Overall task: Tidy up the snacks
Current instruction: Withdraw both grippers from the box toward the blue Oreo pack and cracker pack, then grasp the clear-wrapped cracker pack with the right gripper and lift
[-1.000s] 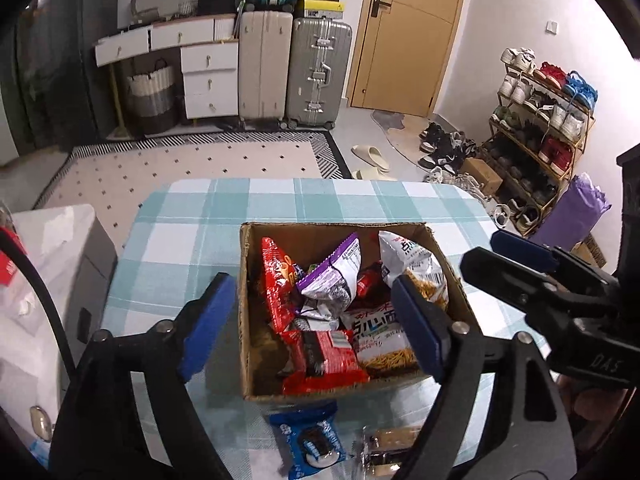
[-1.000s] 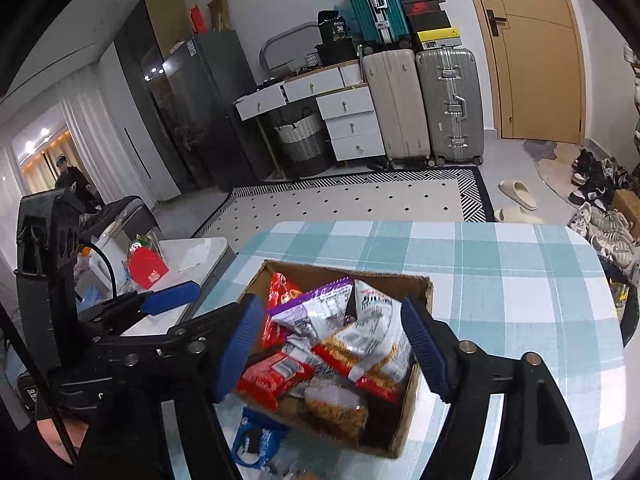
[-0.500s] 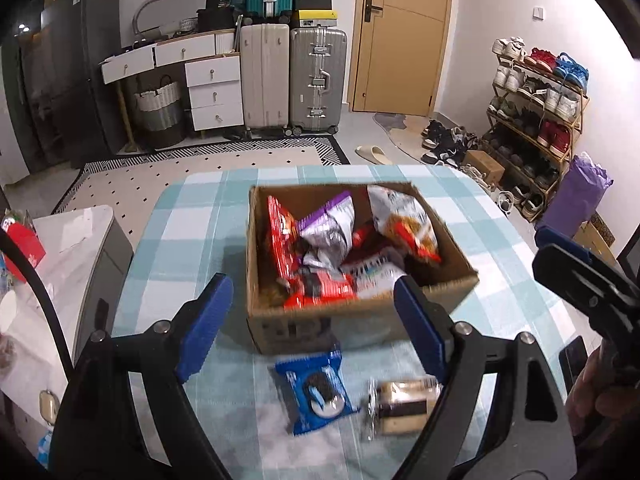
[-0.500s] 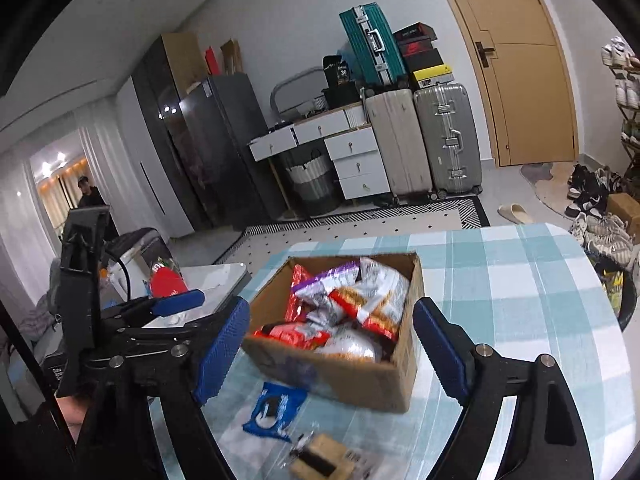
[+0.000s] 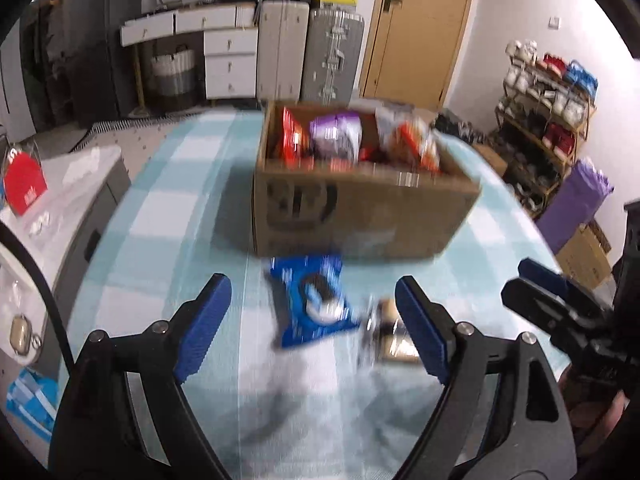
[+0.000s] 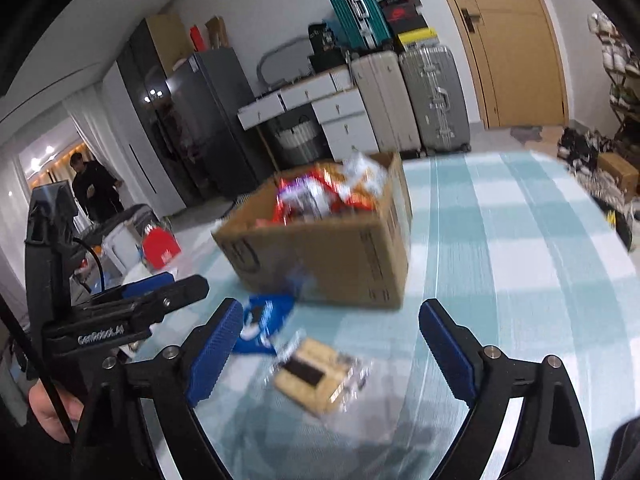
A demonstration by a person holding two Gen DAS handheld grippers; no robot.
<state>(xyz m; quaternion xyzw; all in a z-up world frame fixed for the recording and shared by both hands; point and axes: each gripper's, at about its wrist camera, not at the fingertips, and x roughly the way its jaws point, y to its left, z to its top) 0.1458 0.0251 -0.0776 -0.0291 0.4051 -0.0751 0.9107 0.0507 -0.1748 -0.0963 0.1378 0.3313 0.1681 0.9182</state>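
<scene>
1. In the left wrist view the left gripper (image 5: 312, 304) has its jaws spread wide and empty; the blue cookie packet (image 5: 314, 306) lies flat on the checked tablecloth (image 5: 160, 216) at the centre of the frame, almost midway between the two blue pads, just below the cardboard box (image 5: 360, 212).
2. In the right wrist view the right gripper (image 6: 332, 344) is likewise agape and holds nothing; the clear-wrapped biscuit pack (image 6: 316, 376) sits in the lower middle of the frame, between and slightly below its fingertips.
3. Judged from this, each tool is nearer its own packet: left to the blue one, right to the biscuit one; the two packets lie just beside one another, apart from the box wall.
4. The blue packet's long axis runs from upper left to lower right of the left frame, roughly along the line of the fingers; a squeeze across its short side looks feasible.
5. The biscuit pack's long axis slants from upper left to lower right of the right frame; blur hides its ends.
6. The box, in the upper middle of both frames, already holds several bags.
</scene>
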